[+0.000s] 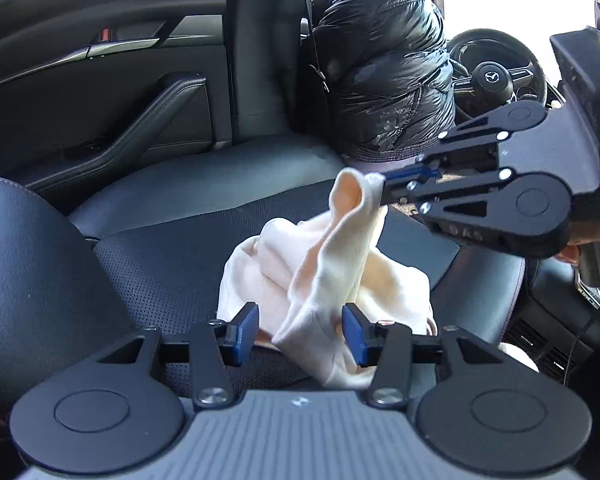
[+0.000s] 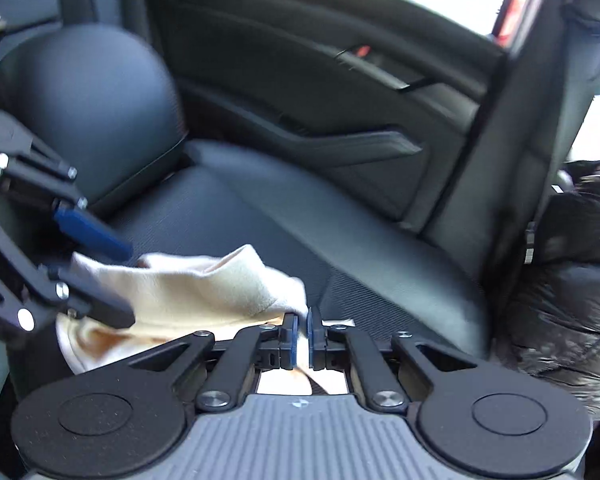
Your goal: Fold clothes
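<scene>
Left wrist view: I am holding my left gripper [image 1: 300,334] wide open, its blue pads either side of a hanging fold of the cream garment [image 1: 324,276] without pinching it. Ahead and to the right, my right gripper [image 1: 384,188] is clamping the garment's raised corner, lifting it off the black car seat [image 1: 160,264]. Right wrist view is showing those jaws nearly together on cloth [image 2: 188,292].

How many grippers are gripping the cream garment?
1. The right gripper is shut on a corner of the cream garment; the left gripper is open, jaws either side of a fold.
</scene>
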{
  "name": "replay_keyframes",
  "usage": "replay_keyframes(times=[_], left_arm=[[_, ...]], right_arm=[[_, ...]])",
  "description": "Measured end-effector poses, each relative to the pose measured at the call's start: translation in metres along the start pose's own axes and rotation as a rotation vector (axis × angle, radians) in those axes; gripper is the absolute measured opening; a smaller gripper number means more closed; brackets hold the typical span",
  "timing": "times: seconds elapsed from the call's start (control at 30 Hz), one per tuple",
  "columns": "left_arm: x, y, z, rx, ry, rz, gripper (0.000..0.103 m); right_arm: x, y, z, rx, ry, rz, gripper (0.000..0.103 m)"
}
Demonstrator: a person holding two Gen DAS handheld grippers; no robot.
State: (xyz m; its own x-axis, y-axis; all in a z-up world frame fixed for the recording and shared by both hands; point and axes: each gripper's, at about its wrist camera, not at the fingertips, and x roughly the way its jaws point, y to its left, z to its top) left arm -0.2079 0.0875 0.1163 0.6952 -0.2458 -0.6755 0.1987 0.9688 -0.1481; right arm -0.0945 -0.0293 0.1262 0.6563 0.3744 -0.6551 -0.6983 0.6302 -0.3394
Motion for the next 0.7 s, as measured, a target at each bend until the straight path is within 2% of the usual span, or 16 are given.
replay_keyframes(times=[0.3,0.4,0.6,0.7], left_arm=[[0.018,-0.005,0.030,-0.045,-0.010,-0.017,0.050],[0.024,-0.007,0.038,-0.055,-0.023,-0.042,0.055],[0.040,-0.018,0.047,-0.033,-0.020,-0.118,0.062],[0.055,-0.027,0.054,-0.014,-0.014,-0.122,0.063]], right_arm=[[-0.047,-0.032,0.026,0.092,-0.113,-0.176,0.004],[-0.061,-0.039,0.032,0.100,-0.149,-0.225,0.004],[-0.084,-0.049,0.039,0.110,-0.202,-0.289,0.004],[-0.094,-0.055,0.043,0.124,-0.223,-0.314,0.004]])
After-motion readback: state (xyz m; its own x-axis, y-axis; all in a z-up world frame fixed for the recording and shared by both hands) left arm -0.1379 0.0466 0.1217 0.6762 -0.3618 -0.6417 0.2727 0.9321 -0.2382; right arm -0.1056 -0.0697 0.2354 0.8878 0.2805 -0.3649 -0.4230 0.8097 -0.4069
